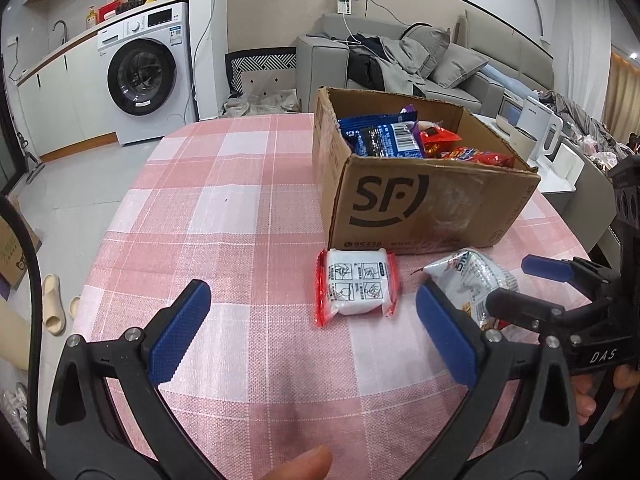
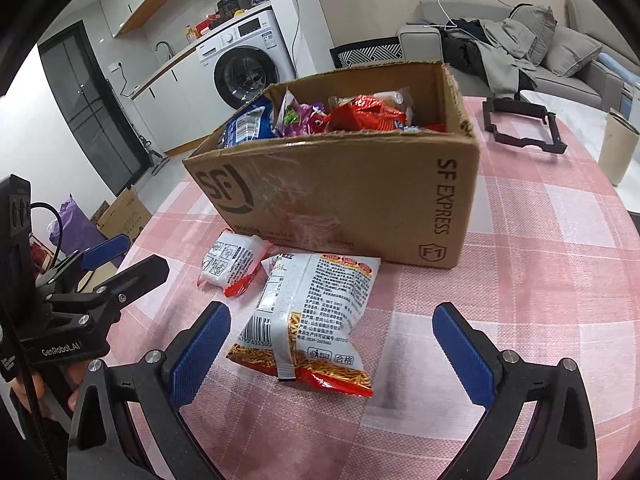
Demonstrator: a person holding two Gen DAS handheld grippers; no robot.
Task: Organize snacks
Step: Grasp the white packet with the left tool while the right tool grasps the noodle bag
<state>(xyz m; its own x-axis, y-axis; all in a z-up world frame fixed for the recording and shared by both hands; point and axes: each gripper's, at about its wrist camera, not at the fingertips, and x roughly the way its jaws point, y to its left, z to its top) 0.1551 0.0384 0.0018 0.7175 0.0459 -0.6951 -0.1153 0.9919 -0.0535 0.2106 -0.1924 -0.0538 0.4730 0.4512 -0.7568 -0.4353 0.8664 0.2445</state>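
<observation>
Cardboard SF box (image 2: 340, 200) sits open on the table, stuffed with snacks: a blue packet (image 1: 384, 138) on the left, red ones (image 2: 360, 116) piled on the right. Two packs are still out front, just beside it: a small white pack with red ends (image 1: 356, 288) lying flat, and a bigger white-and-red noodle-snack bag (image 2: 312, 320), back side up.
</observation>
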